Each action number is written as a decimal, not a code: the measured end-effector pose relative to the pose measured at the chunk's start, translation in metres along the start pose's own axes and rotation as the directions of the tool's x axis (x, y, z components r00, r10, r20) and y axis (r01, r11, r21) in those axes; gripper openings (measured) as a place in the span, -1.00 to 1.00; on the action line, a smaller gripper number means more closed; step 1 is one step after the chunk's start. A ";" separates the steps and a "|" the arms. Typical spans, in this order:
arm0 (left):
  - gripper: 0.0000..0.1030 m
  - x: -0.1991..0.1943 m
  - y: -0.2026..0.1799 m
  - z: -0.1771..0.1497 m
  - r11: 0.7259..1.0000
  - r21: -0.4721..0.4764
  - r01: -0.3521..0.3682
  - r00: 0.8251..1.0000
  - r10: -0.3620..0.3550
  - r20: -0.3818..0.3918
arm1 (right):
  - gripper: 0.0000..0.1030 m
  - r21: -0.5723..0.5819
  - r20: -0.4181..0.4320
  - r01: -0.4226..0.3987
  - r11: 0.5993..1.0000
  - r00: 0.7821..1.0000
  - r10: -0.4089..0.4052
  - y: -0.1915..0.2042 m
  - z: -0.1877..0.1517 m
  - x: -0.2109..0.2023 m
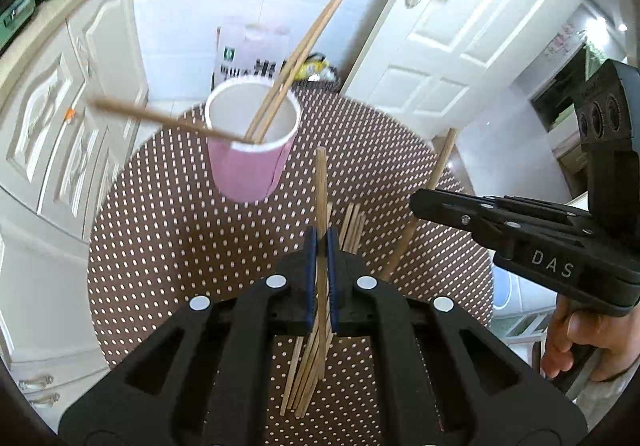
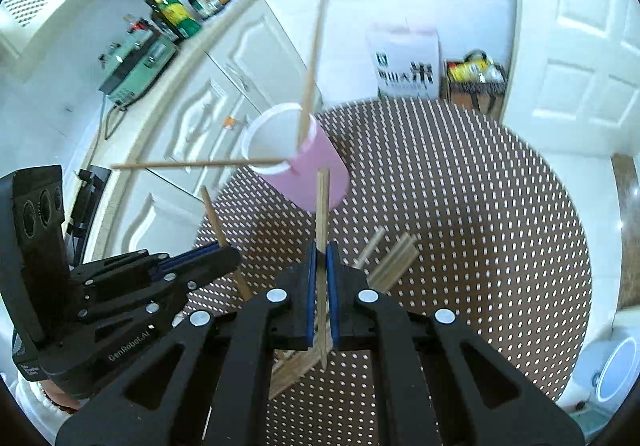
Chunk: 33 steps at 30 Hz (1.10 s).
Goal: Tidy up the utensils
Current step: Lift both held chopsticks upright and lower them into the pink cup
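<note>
A pink paper cup (image 1: 250, 170) (image 2: 308, 174) stands on the round dotted table (image 1: 160, 246) (image 2: 480, 206), with several wooden chopsticks (image 1: 308, 42) (image 2: 316, 46) leaning out of it. My left gripper (image 1: 321, 236) is shut on one chopstick (image 1: 321, 182) that points up, above the table and nearer than the cup. My right gripper (image 2: 321, 248) is shut on another chopstick (image 2: 322, 198). Each gripper shows in the other's view: the right gripper (image 1: 416, 202) with its stick (image 1: 442, 158), the left gripper (image 2: 232, 252) with its stick (image 2: 210, 206). Loose chopsticks (image 1: 310, 366) (image 2: 394, 260) lie on the table below.
White cabinets (image 1: 60, 126) curve along the left, with bottles (image 2: 176, 14) and a green appliance (image 2: 136, 70) on their counter. A white door (image 1: 460, 26) stands at the right. A white bag (image 2: 404, 66) and a box (image 2: 474, 80) sit on the floor beyond the table.
</note>
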<state>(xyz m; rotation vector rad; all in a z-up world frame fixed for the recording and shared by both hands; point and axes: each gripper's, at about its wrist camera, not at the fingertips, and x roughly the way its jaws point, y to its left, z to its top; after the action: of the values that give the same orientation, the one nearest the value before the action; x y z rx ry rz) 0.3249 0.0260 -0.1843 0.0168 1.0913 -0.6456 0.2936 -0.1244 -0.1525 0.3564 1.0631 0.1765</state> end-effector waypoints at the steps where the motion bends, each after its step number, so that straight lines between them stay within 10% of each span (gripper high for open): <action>1: -0.90 -0.007 -0.002 0.003 1.000 0.001 0.003 1.000 -0.003 0.020 | -0.92 -0.013 0.013 -0.004 1.000 1.000 0.004 0.003 0.003 -0.004; 11: -0.90 -0.064 -0.005 0.042 1.000 0.009 0.003 0.979 -0.005 0.205 | -0.92 -0.114 0.185 -0.002 0.993 0.983 0.023 0.031 0.042 -0.045; 26: -0.90 -0.106 0.008 0.089 0.994 -0.061 -0.089 0.901 0.106 0.420 | -0.92 -0.213 0.325 0.044 0.976 0.945 0.028 0.056 0.091 -0.055; 33: -0.90 -0.075 0.018 0.089 0.988 -0.077 -0.131 0.916 0.150 0.372 | -0.92 -0.222 0.322 0.062 0.973 0.947 0.013 0.056 0.098 -0.040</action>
<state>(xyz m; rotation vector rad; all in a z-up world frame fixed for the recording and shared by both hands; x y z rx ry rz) 0.3842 0.0482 -0.0852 -0.0698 0.7248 -0.4664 0.3620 -0.1045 -0.0560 0.1546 0.7142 0.2084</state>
